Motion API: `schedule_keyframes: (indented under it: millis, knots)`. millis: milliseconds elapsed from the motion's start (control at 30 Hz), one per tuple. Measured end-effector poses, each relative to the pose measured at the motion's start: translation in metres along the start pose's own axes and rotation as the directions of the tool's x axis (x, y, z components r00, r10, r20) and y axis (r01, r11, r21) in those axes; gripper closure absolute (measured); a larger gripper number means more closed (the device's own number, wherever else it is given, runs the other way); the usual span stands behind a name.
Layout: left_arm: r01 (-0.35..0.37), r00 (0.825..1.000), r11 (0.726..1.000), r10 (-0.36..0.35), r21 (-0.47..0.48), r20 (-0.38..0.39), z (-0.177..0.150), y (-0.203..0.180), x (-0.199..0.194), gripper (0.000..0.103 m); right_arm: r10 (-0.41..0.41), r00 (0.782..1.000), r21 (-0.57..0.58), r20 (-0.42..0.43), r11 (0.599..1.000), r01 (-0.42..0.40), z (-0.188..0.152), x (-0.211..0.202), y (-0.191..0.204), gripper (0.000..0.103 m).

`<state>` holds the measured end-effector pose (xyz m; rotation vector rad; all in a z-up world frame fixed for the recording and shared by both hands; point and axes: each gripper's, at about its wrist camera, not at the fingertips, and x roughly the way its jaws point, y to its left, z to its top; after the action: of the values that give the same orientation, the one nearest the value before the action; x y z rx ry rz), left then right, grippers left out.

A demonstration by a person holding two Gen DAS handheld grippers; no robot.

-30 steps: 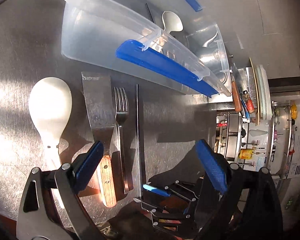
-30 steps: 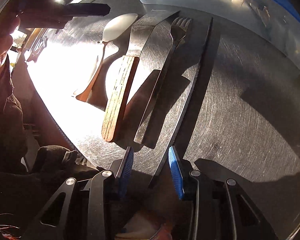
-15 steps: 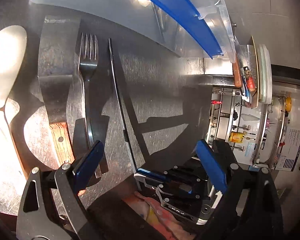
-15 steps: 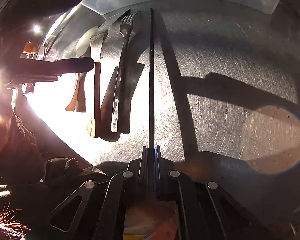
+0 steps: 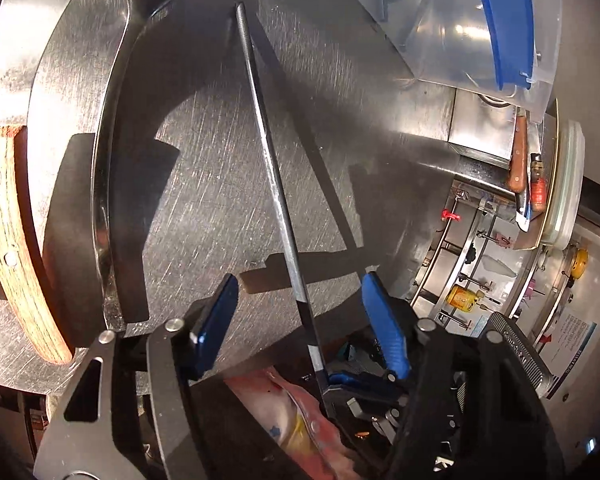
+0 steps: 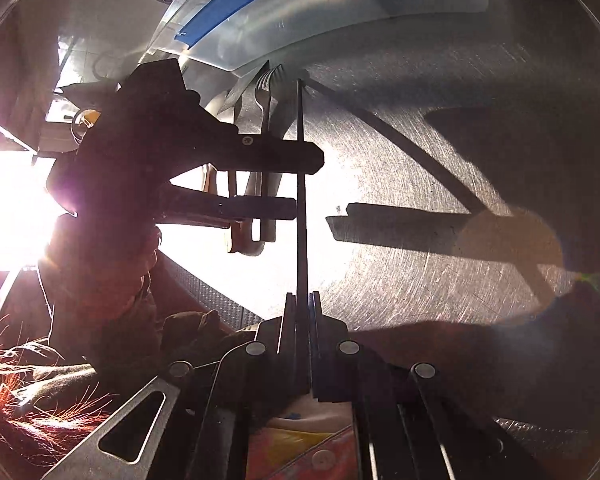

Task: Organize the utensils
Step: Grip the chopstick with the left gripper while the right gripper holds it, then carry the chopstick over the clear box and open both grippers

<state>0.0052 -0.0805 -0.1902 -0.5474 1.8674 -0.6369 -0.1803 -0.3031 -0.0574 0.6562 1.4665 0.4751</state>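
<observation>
The thin metal rod (image 6: 301,184) is slanting up off the steel worktop (image 5: 204,184), its near end being clamped by the right claw (image 6: 301,320). The left claw (image 5: 296,320) is closing around it, pads not touching. A fork (image 5: 104,184) is lying beside.

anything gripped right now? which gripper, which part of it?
Right gripper is shut on the near end of the thin metal rod. Left gripper is closing around the rod's lower shaft, pads not touching yet.
</observation>
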Motion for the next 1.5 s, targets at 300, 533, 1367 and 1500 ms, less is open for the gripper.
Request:
schedule_keyframes:
  millis: [300,533,1367,1500]
  knots:
    - [0.019,0.999,1.0,-0.018,-0.016,0.05,-0.003,-0.005,-0.001,0.099,0.003,1.0,-0.027,0.011,1.0,-0.003,-0.002,-0.003,0.011,0.102]
    - [0.024,0.997,0.996,-0.031,0.086,0.077,-0.003,-0.032,-0.019,0.099,-0.112,0.99,-0.166,0.09,0.978,0.126,0.005,-0.02,0.037,0.084]
    - [-0.05,0.974,0.854,-0.073,0.518,0.213,0.021,-0.194,-0.138,0.098,-0.07,0.958,-0.365,0.28,0.915,0.173,0.1,-0.1,0.103,0.096]
    - [-0.125,0.957,0.845,-0.034,0.519,0.287,0.078,-0.236,-0.165,0.098,-0.093,0.939,-0.35,0.331,0.912,0.214,0.174,-0.115,0.111,0.095]
